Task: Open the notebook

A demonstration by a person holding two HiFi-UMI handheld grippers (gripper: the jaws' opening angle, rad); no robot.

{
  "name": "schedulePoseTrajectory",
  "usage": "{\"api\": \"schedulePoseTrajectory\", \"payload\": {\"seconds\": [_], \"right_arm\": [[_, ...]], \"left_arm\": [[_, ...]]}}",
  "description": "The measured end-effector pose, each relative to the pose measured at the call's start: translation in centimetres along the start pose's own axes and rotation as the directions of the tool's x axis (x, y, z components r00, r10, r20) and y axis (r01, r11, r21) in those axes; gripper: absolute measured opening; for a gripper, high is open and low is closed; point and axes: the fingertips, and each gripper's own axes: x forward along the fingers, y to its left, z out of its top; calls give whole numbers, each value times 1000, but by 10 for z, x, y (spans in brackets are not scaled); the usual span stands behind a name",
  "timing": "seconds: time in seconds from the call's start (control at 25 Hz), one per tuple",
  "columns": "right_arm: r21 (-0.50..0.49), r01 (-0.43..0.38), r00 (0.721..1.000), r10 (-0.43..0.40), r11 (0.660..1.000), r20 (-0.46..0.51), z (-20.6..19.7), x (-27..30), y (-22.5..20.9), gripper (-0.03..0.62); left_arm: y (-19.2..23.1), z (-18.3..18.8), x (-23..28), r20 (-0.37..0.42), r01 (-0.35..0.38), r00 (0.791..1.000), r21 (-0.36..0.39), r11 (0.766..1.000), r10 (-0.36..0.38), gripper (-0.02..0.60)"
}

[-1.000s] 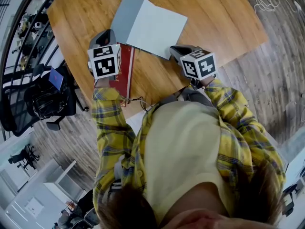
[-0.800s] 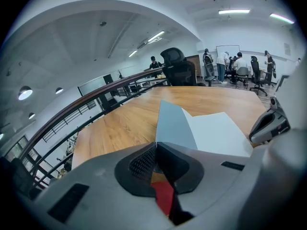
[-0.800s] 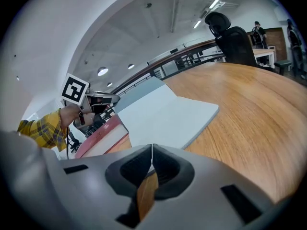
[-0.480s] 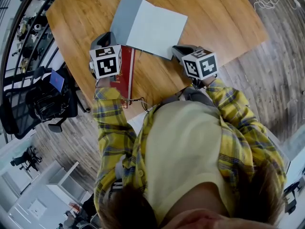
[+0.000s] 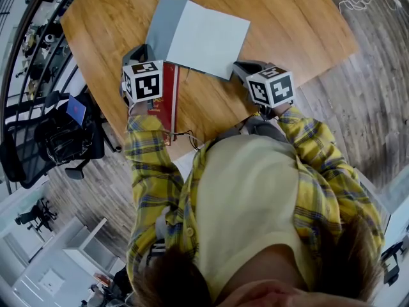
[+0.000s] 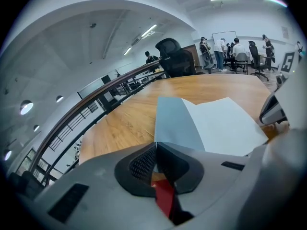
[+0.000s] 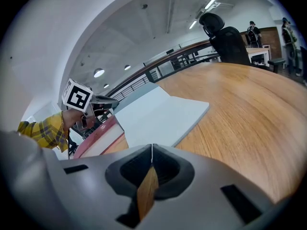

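The notebook point(image 5: 208, 37) lies open on the wooden table point(image 5: 287, 18), its grey cover point(image 5: 165, 25) folded out to the left and a white page facing up. My left gripper point(image 5: 144, 48) is shut and empty, hovering at the cover's near left corner above a red book point(image 5: 167, 98). My right gripper point(image 5: 238, 66) is shut and empty too, just off the page's near right corner. In the left gripper view the notebook point(image 6: 223, 126) spreads beyond the closed jaws. The right gripper view shows the notebook point(image 7: 158, 116) ahead and the left gripper's marker cube point(image 7: 76, 95).
The red book point(image 7: 98, 133) lies along the table's left near edge, beside the notebook. Thin cables point(image 5: 185, 136) hang off the near edge. A black office chair point(image 5: 51, 139) stands on the floor at the left. People and chairs point(image 6: 235, 49) are far behind the table.
Both grippers have edged slightly away from me toward the notebook. The notebook stays open and flat, both jaws stay shut.
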Motion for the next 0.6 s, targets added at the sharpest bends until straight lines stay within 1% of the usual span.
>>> {"api": "schedulePoseTrajectory", "payload": {"seconds": [0.28, 0.44, 0.6], "right_arm": [[5, 4, 1000, -4, 1000, 4, -2, -5, 0, 66], [9, 5, 1000, -5, 1000, 10, -3, -7, 1, 66], [10, 2, 1000, -2, 1000, 10, -5, -8, 3, 65]], "left_arm": [[2, -5, 1, 2, -28, 1000, -14, 1000, 28, 11], [3, -4, 0, 14, -72, 997, 18, 997, 72, 11], [7, -5, -2, 28, -131, 991, 67, 989, 129, 12]]}}
